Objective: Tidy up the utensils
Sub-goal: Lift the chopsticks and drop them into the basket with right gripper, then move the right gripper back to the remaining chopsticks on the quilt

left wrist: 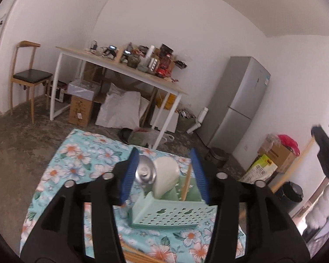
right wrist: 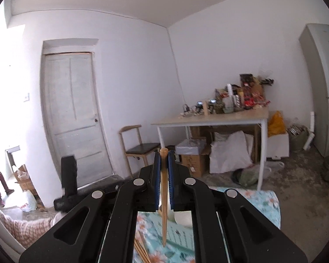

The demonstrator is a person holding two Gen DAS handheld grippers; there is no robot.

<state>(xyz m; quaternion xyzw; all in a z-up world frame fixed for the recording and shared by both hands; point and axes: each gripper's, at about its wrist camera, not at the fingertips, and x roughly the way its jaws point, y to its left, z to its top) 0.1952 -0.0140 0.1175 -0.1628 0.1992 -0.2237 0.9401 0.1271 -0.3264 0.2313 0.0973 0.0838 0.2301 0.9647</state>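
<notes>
Left wrist view: a green holder sits on the flowery cloth, with a metal spoon and white spoon inside. The left tongs are spread around the spoons. The right tongs pinch a chopstick.

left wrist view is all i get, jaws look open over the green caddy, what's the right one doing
Observer: The right gripper is shut on a single wooden chopstick, held upright, its tip hanging toward the floral cloth.
Operator: any more chopsticks around
Observer: Yes, several loose chopsticks lie on the cloth just under the right gripper.
Operator: is the caddy in its view too
Observer: Only partly: a strip of the green caddy shows behind the held chopstick, between the jaws' arms.
</notes>
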